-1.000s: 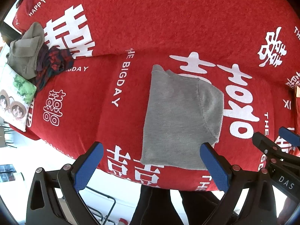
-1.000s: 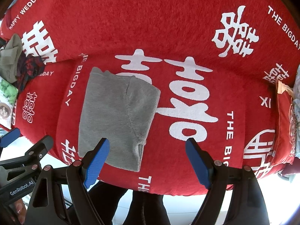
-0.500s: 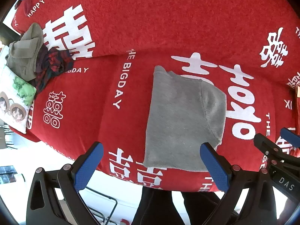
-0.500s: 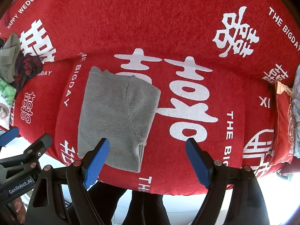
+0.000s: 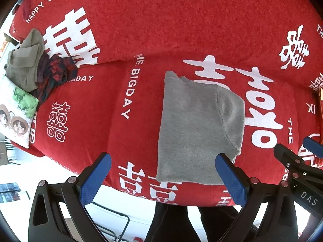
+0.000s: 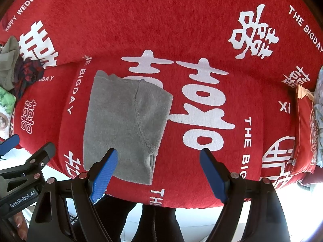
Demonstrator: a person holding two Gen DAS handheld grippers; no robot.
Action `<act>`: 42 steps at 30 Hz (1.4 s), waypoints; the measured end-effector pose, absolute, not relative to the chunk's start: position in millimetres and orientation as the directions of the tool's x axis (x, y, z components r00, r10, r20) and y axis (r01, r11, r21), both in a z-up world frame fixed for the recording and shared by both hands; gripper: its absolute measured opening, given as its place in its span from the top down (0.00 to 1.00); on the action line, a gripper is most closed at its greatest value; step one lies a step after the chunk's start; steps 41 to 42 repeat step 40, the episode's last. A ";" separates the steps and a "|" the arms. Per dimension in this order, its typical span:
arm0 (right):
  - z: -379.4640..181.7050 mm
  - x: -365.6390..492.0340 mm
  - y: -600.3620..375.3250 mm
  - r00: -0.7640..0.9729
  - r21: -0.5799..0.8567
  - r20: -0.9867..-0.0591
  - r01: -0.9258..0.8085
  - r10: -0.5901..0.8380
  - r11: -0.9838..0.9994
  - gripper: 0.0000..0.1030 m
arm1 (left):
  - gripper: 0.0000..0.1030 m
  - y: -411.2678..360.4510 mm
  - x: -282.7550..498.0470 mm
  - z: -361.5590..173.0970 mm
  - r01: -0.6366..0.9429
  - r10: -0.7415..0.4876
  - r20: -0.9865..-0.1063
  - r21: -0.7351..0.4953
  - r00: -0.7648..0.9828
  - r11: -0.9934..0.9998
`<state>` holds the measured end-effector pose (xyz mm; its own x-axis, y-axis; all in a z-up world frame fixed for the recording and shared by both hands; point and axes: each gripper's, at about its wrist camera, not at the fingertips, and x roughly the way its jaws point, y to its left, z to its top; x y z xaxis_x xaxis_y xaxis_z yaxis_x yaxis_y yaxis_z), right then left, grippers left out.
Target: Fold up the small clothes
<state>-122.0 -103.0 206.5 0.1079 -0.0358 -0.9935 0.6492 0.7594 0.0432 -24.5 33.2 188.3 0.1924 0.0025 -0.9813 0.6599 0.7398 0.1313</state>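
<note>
Now | grey garment [image 5: 197, 129] folded flat on red blanket [image 5: 141, 20], near its front edge | left gripper [image 5: 161, 173] spread wide, empty, above garment's near edge | right gripper [image 6: 159, 171] spread wide, empty, its left fingertip [image 6: 105, 169] over garment's near corner

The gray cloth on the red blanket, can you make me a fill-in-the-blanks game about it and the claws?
1. The folded cloth is colored ____.
2. It lies on a blanket colored ____.
3. Both the left claw and the right claw stand ____, holding nothing.
4. The pile of unfolded clothes lies beside a cartoon ____.

Missing words: gray; red; open; pillow
</note>
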 end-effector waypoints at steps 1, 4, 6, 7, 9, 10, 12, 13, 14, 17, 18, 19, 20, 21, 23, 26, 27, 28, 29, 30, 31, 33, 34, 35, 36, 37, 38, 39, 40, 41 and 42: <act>206.5 -121.7 -103.1 0.107 0.043 -0.994 0.648 -0.036 0.760 0.17 | 0.00 33.5 -24.4 188.4 0.660 0.002 -0.981 0.131 0.192 0.740; 206.9 -120.7 -102.9 0.107 0.043 -0.994 0.647 -0.035 0.761 0.17 | 0.00 33.5 -23.7 188.0 0.658 0.003 -0.981 0.133 0.194 0.741; 207.1 -120.4 -102.6 0.107 0.042 -0.994 0.647 -0.035 0.761 0.17 | 0.00 33.3 -23.0 187.5 0.658 0.003 -0.981 0.132 0.193 0.742; 206.8 -120.4 -102.8 0.106 0.042 -0.994 0.647 -0.035 0.762 0.17 | 0.00 33.3 -22.8 187.4 0.657 0.004 -0.981 0.132 0.192 0.742; 206.8 -119.8 -102.5 0.106 0.042 -0.994 0.647 -0.034 0.761 0.17 | 0.00 33.1 -22.6 187.3 0.658 0.006 -0.981 0.135 0.195 0.741; 206.7 -119.8 -102.6 0.106 0.042 -0.994 0.647 -0.035 0.761 0.17 | 0.00 33.4 -21.9 187.1 0.659 0.005 -0.981 0.134 0.195 0.740; 206.6 -119.0 -102.6 0.105 0.042 -0.994 0.646 -0.035 0.762 0.17 | 0.00 33.9 -21.1 186.5 0.658 0.004 -0.981 0.134 0.195 0.741; 206.6 -118.8 -102.5 0.105 0.042 -0.994 0.646 -0.035 0.762 0.17 | 0.00 34.0 -20.9 186.4 0.658 0.005 -0.981 0.134 0.194 0.741; 206.5 -119.2 -102.6 0.105 0.042 -0.994 0.646 -0.034 0.763 0.17 | 0.00 33.8 -21.2 186.6 0.659 0.004 -0.981 0.134 0.195 0.740; 206.4 -119.1 -102.2 0.104 0.041 -0.994 0.645 -0.035 0.763 0.17 | 0.00 33.8 -21.1 186.5 0.660 0.004 -0.981 0.134 0.195 0.739; 206.0 -119.4 -101.8 0.103 0.040 -0.994 0.643 -0.035 0.765 0.17 | 0.00 33.9 -21.0 186.4 0.660 0.004 -0.981 0.134 0.195 0.739; 205.6 -118.8 -100.7 0.102 0.039 -0.994 0.643 -0.035 0.765 0.17 | 0.00 34.1 -20.7 186.4 0.660 0.004 -0.981 0.133 0.194 0.740; 205.3 -121.0 -100.9 0.102 0.039 -0.994 0.643 -0.035 0.765 0.17 | 0.00 34.2 -20.8 186.5 0.659 0.002 -0.981 0.131 0.192 0.741; 205.2 -118.7 -100.2 0.101 0.038 -0.994 0.643 -0.035 0.765 0.17 | 0.00 34.0 -20.8 186.4 0.659 0.000 -0.982 0.129 0.191 0.741; 205.3 -118.8 -100.3 0.101 0.038 -0.994 0.642 -0.036 0.766 0.17 | 0.00 35.2 -19.0 185.4 0.660 -0.001 -0.982 0.127 0.190 0.741; 205.1 -119.6 -100.4 0.100 0.037 -0.994 0.641 -0.036 0.766 0.17 | 0.00 35.3 -18.9 185.3 0.660 -0.006 -0.982 0.122 0.187 0.741; 205.4 -118.6 -100.4 0.101 0.038 -0.994 0.641 -0.035 0.767 0.17 | 0.00 35.6 -18.6 185.3 0.658 -0.007 -0.982 0.120 0.188 0.743; 205.4 -118.4 -100.3 0.100 0.037 -0.994 0.640 -0.036 0.767 0.17 | 0.00 35.5 -18.9 185.5 0.656 -0.010 -0.982 0.117 0.186 0.746; 205.3 -119.3 -100.4 0.100 0.037 -0.994 0.641 -0.036 0.767 0.17 | 0.00 35.6 -19.1 185.7 0.654 -0.013 -0.983 0.113 0.184 0.748; 205.1 -118.1 -99.7 0.100 0.037 -0.994 0.641 -0.036 0.767 0.17 | 0.00 35.8 -18.7 185.8 0.654 -0.015 -0.983 0.110 0.184 0.749; 205.1 -117.9 -99.7 0.100 0.037 -0.994 0.640 -0.036 0.767 0.17 | 0.00 35.3 -20.5 186.2 0.653 -0.015 -0.982 0.112 0.186 0.749; 205.1 -117.8 -99.6 0.100 0.036 -0.994 0.640 -0.036 0.768 0.17 | 0.00 34.9 -21.8 187.0 0.656 -0.017 -0.981 0.118 0.195 0.746; 205.0 -117.9 -99.6 0.099 0.036 -0.994 0.640 -0.036 0.768 0.17 | 0.00 34.7 -23.2 187.7 0.658 -0.019 -0.980 0.118 0.198 0.744; 205.0 -118.2 -99.7 0.099 0.036 -0.994 0.640 -0.036 0.768 0.17 | 0.00 34.5 -23.6 188.2 0.659 -0.021 -0.979 0.120 0.203 0.742; 204.8 -118.9 -99.7 0.099 0.036 -0.994 0.639 -0.036 0.768 0.17 | 0.00 34.2 -23.7 188.7 0.661 -0.021 -0.978 0.123 0.206 0.741; 204.9 -118.9 -99.6 0.100 0.036 -0.994 0.639 -0.036 0.769 0.17 | 0.00 33.8 -23.4 188.9 0.661 -0.022 -0.978 0.123 0.206 0.740; 205.0 -117.6 -99.7 0.099 0.036 -0.994 0.638 -0.036 0.769 0.17 | 0.00 33.8 -23.5 188.9 0.660 -0.023 -0.979 0.120 0.203 0.742; 204.7 -118.5 -99.8 0.099 0.036 -0.994 0.637 -0.036 0.770 0.17 | 0.00 33.5 -23.5 189.1 0.659 -0.024 -0.979 0.117 0.201 0.743; 205.3 -116.6 -99.8 0.099 0.036 -0.994 0.637 -0.035 0.770 0.17 | 0.00 33.4 -23.0 189.4 0.659 -0.023 -0.979 0.118 0.201 0.743; 205.3 -116.6 -99.8 0.099 0.036 -0.994 0.637 -0.035 0.770 0.17 | 0.00 33.4 -23.0 189.4 0.659 -0.023 -0.979 0.118 0.201 0.743; 205.3 -116.6 -99.8 0.099 0.036 -0.994 0.637 -0.035 0.770 0.17 | 0.00 33.4 -23.0 189.4 0.659 -0.023 -0.979 0.118 0.201 0.743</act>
